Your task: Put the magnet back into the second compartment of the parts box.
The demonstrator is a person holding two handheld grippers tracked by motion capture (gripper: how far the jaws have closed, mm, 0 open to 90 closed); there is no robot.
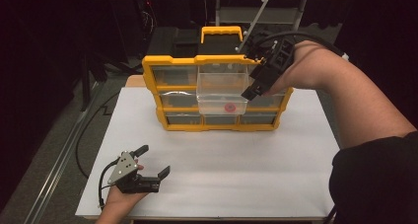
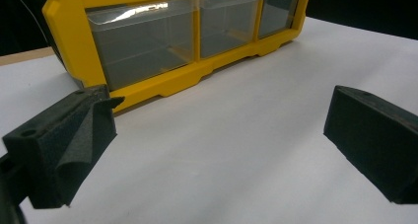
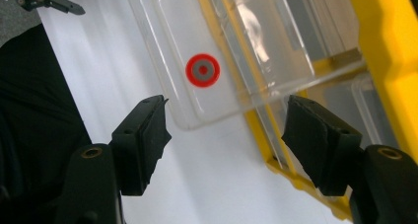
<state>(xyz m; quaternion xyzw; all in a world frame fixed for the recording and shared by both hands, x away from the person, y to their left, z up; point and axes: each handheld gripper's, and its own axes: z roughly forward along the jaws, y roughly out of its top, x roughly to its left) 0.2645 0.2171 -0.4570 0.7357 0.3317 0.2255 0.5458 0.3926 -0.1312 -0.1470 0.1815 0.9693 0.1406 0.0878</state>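
The right forearm reaches in from the lower right of the high view, wrist bent so the right gripper (image 1: 252, 88) points down and leftward at the yellow organizer (image 1: 150, 81) standing near the far edge of the white table (image 1: 246, 174). A clear drawer (image 1: 222, 88) is pulled well out of the organizer's middle column, and a red ring with a grey centre (image 3: 202, 70) lies on its floor near the front wall. In the right gripper view the jaws stand about half open (nothing between them), hovering just in front of the drawer's front corner without touching it. The left hand rests on the table's near left, well apart from the organizer, its left gripper (image 1: 154, 161) lying level, jaws spread wide and empty, facing the organizer's bottom row of drawers (image 2: 148, 41).
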